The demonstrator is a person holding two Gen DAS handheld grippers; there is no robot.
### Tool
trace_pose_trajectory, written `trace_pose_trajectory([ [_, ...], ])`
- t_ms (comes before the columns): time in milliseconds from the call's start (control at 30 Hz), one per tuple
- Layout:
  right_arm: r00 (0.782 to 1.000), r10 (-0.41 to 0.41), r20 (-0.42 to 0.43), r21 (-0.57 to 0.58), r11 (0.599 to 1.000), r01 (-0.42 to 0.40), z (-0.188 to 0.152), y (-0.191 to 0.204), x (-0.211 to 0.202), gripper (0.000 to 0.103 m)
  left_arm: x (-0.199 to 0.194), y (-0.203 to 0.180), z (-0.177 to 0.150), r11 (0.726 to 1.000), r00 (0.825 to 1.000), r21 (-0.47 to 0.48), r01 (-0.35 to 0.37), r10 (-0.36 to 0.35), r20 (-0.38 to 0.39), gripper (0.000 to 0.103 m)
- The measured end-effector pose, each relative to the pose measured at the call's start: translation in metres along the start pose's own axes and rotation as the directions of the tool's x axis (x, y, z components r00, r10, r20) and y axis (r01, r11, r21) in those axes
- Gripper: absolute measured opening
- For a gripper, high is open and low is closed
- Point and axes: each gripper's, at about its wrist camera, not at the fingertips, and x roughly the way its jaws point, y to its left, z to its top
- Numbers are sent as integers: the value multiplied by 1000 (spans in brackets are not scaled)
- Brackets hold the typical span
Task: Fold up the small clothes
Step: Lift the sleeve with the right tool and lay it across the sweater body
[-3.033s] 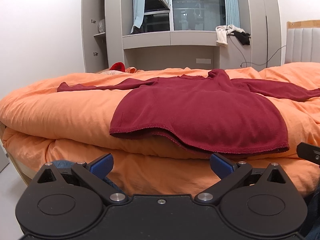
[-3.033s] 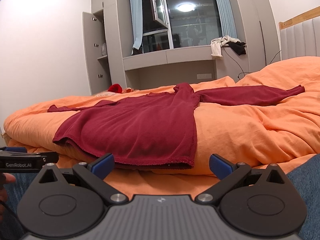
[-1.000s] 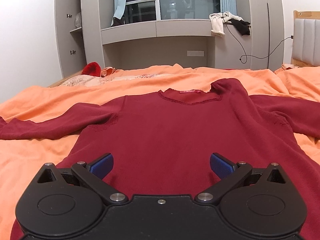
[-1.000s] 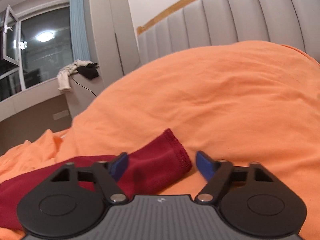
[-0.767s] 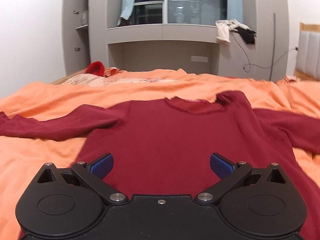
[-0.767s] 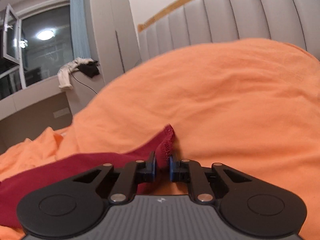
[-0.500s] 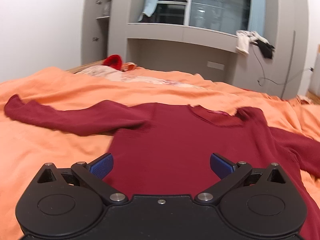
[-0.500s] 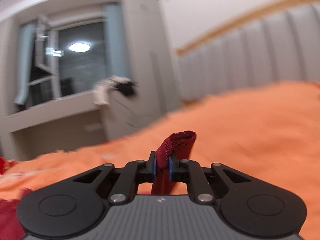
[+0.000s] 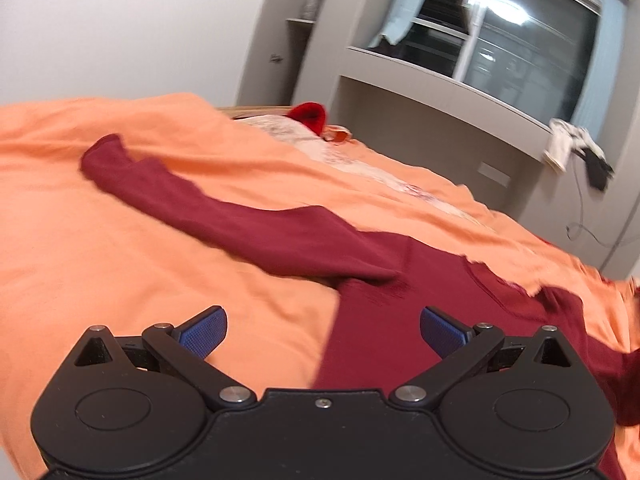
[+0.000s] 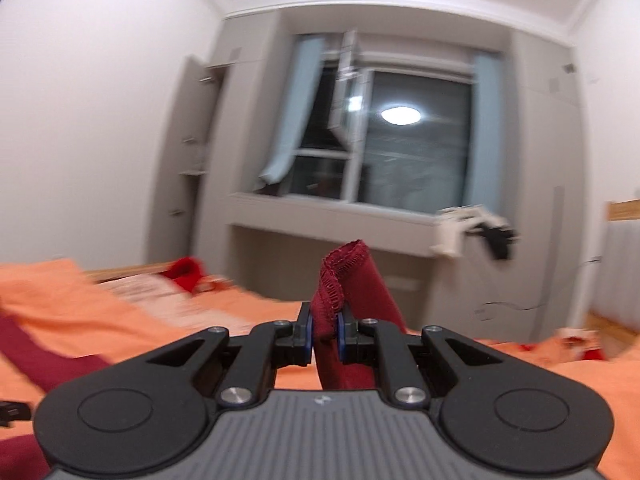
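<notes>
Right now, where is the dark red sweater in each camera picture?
Left wrist view: the dark red sweater lies flat on the orange duvet, its body low and right of centre, one sleeve stretching up to the left.
Right wrist view: its sleeve cuff stands up at centre, pinched in the right gripper.
Shared landmark: the window with the reflected ceiling light.

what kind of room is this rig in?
Most likely a home bedroom: a bed under an orange duvet with a dark red long-sleeved top spread on it, grey built-in cabinets, and a curtained window.
</notes>
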Motion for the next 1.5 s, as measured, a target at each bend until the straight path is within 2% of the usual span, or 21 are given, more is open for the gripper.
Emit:
trace_pose_trajectory([
  [100, 994, 102, -50, -2, 995, -102, -13, 41, 12, 12, 2, 13, 4, 999, 1000, -37, -28, 28, -4, 102],
  [200, 974, 187, -126, -19, 981, -191, -33, 80, 22, 12, 6, 21, 6, 997, 999, -62, -45, 44, -14, 102],
  [367, 918, 285, -276, -64, 947, -313, -76, 123, 24, 12, 10, 24, 5, 996, 998, -65, -63, 62, -24, 102],
  [467, 871, 322, -371, -91, 921, -379, -97, 135, 21, 14, 11, 20, 3, 997, 998, -45, -59, 59, -12, 102],
  [500, 862, 328, -387, -91, 917, -389, -104, 139, 18, 19, 10, 17, 2, 998, 999, -34, -54, 54, -2, 102],
  [567, 838, 351, -418, -74, 906, -416, -112, 139, 13, 39, 9, 13, 0, 999, 999, -16, -34, 34, 15, 102],
  [633, 825, 380, -418, -48, 897, -438, -114, 131, 4, 69, 9, 7, -2, 1000, 1000, 3, -5, 5, 26, 102],
  [733, 822, 410, -396, -33, 888, -459, -110, 107, -13, 91, 11, -3, -7, 998, 998, 49, 47, -49, 29, 102],
  [800, 828, 413, -380, -32, 888, -458, -108, 88, -22, 94, 15, -12, -12, 993, 997, 91, 78, -80, 18, 102],
  [867, 846, 383, -371, -37, 905, -425, -108, 64, -31, 100, 19, -20, -18, 986, 994, 125, 112, -112, -3, 102],
  [967, 886, 300, -354, -19, 945, -328, -114, 20, -35, 103, 28, -32, -28, 977, 991, 169, 133, -127, -44, 103],
  [1067, 902, 250, -353, 112, 968, -225, -117, -30, -27, 103, 36, -45, -37, 968, 994, 230, 101, -88, -69, 102],
  [1167, 918, 219, -330, 281, 951, -126, -123, -83, -10, 102, 44, -51, -43, 960, 994, 269, 78, -56, -90, 103],
  [1200, 920, 203, -335, 317, 944, -92, -127, -98, -2, 99, 46, -52, -45, 958, 994, 279, 73, -47, -98, 103],
  [1233, 917, 192, -351, 354, 933, -60, -131, -113, 10, 89, 47, -53, -45, 955, 994, 287, 69, -41, -103, 103],
  [1300, 902, 165, -398, 410, 912, 14, -143, -140, 29, 79, 49, -53, -47, 952, 994, 300, 65, -35, -104, 103],
  [1367, 882, 163, -443, 442, 896, 56, -152, -157, 45, 75, 48, -53, -48, 948, 993, 308, 84, -53, -106, 103],
  [1400, 875, 176, -451, 452, 891, 54, -157, -163, 49, 65, 47, -53, -48, 946, 992, 309, 102, -72, -106, 102],
  [1433, 872, 184, -454, 461, 886, 53, -160, -164, 53, 46, 47, -54, -48, 943, 991, 311, 115, -87, -104, 102],
  [1467, 869, 198, -453, 476, 878, 47, -161, -168, 55, 34, 46, -55, -48, 941, 990, 315, 123, -96, -102, 102],
  [1500, 868, 207, -451, 485, 873, 43, -161, -170, 55, 13, 46, -56, -49, 938, 990, 321, 128, -101, -100, 102],
])
